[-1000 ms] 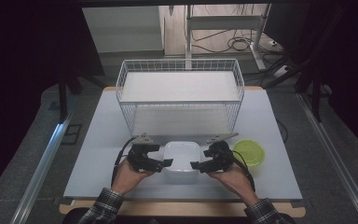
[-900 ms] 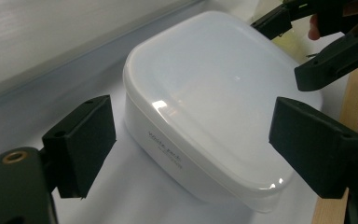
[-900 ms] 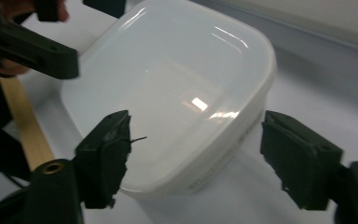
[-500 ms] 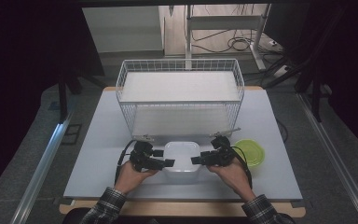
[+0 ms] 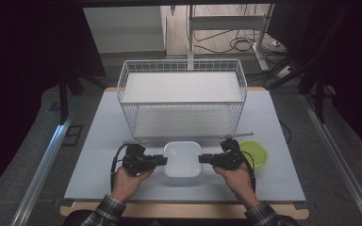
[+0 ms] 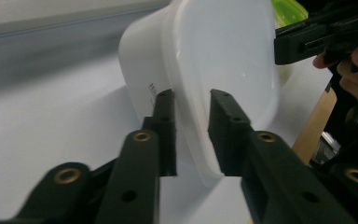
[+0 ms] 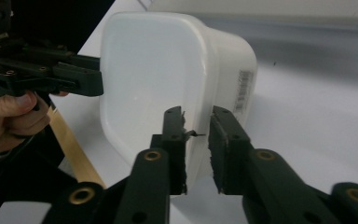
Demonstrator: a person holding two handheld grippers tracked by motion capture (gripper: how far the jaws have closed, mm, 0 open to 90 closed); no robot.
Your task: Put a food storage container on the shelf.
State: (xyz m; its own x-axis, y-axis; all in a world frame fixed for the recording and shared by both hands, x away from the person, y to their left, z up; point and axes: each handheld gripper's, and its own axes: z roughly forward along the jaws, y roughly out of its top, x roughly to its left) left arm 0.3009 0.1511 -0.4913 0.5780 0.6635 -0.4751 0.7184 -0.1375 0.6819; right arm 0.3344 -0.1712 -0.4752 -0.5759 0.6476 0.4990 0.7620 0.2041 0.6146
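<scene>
Hands level, left gripper [image 5: 162,161] and right gripper [image 5: 202,159] have just closed jaws on white tub [image 5: 182,159] rims.

White plastic tub [image 5: 182,159] upright on table [image 5: 99,141], open top up.

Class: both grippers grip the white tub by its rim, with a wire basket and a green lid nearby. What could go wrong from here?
1. Each gripper, left gripper and right gripper, clamps only the thin rim of the white tub; it may slip or flex.
2. Uneven lifting could tilt it.
3. The wire basket stands just behind and the green lid beside: either could be bumped.
</scene>
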